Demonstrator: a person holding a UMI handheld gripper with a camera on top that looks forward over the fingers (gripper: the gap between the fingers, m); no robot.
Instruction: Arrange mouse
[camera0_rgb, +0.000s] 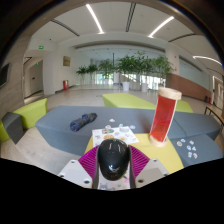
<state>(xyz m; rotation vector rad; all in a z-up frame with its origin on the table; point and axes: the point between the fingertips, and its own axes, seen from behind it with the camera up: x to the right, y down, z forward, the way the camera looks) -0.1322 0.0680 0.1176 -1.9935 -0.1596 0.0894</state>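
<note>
A black computer mouse (112, 157) sits between my two fingers, its sides against the magenta pads (90, 160). My gripper (112, 165) is shut on the mouse and holds it above the near edge of a yellow mat (150, 153) on the grey table (60, 125). The mouse's front end points away from me toward the table's middle.
A tall red-orange cup (163, 115) stands just ahead to the right. A white patterned sheet (114, 133) lies ahead of the fingers. A dark object (83, 121) lies to the left, small white pieces (187, 147) to the right. Green seats and potted plants stand beyond.
</note>
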